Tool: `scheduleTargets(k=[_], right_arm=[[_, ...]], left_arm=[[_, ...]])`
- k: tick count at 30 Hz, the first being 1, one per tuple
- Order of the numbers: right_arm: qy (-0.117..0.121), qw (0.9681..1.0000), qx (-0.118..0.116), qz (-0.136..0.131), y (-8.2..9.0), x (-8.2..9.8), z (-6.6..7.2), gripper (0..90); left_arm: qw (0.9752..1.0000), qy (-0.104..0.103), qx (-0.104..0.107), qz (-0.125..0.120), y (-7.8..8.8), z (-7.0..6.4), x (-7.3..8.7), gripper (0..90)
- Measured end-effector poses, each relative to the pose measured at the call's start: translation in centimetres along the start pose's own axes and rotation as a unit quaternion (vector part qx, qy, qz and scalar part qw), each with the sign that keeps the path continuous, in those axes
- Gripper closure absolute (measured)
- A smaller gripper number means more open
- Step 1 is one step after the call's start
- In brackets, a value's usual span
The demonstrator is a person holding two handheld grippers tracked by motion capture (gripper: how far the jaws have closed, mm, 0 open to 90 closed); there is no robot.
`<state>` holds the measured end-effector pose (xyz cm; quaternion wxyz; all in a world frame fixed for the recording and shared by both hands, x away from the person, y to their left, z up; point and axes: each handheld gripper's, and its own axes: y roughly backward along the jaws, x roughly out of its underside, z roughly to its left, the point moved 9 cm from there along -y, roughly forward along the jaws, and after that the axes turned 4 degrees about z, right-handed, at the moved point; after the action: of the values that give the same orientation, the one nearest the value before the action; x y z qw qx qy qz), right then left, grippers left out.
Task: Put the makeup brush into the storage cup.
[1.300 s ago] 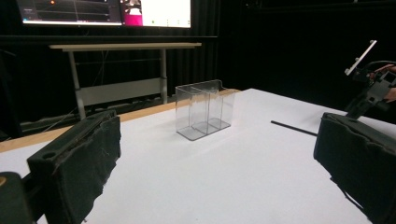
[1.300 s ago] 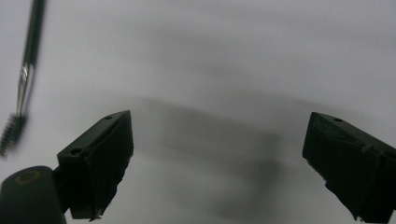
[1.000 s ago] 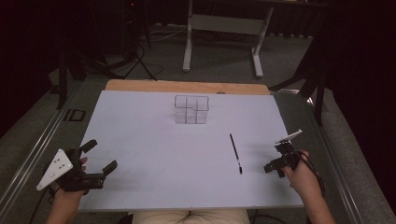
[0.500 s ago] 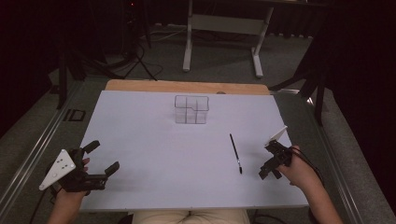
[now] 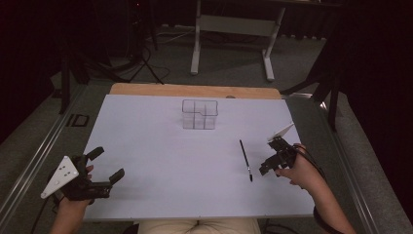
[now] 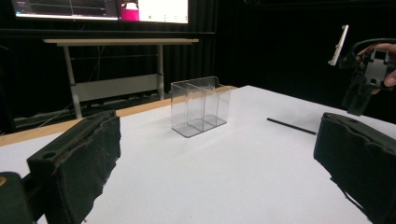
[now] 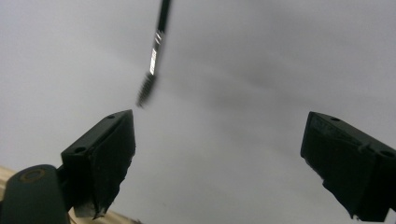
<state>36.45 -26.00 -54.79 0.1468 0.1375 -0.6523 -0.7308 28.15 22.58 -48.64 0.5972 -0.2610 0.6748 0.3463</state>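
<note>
A thin black brush [image 5: 245, 160] lies on the white table [image 5: 160, 146], its bristle end toward the near side. My right gripper [image 5: 267, 166] hovers just right of that end, tilted down at the table, jaws open and empty. In the right gripper view the brush [image 7: 153, 56] lies ahead of the left jaw, outside the gap of the right gripper [image 7: 219, 158]. My left gripper [image 5: 108, 163] rests open and empty at the near left corner. In the left gripper view the left gripper [image 6: 219, 177] faces the brush [image 6: 285, 126] and the right gripper [image 6: 362, 88].
A clear plastic organizer [image 5: 199, 114] with compartments stands upright at the table's far middle, also the organizer [image 6: 200, 106] in the left gripper view. A wooden strip [image 5: 195, 90] borders the far edge. A desk frame [image 5: 234, 29] and a screen stand beyond.
My right gripper has moved left toward the brush's near end and tipped down over the table. The left gripper has barely shifted. The brush and organizer lie as before.
</note>
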Motion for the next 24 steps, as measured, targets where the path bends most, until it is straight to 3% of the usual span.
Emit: scheduleTargets(k=[3,8,16,24], right_arm=[[0.001,1.0,-0.003,0.006,-0.3,-0.7,0.9,14.0],[0.0,1.0,-0.005,-0.008,-0.5,-1.8,1.6,20.6],[-0.007,0.997,0.007,-0.077,-0.1,-4.7,3.3,36.6],[-0.006,0.997,0.021,-0.074,-1.6,-5.8,4.0,45.5]], left_arm=[[1.0,0.0,0.001,0.0,0.0,0.0,0.0,1.6],[1.0,-0.001,0.001,0.001,0.0,0.0,0.0,1.5],[1.0,0.001,0.001,0.002,0.0,0.0,0.1,1.5],[1.0,0.002,0.001,0.004,0.0,0.1,0.2,1.6]])
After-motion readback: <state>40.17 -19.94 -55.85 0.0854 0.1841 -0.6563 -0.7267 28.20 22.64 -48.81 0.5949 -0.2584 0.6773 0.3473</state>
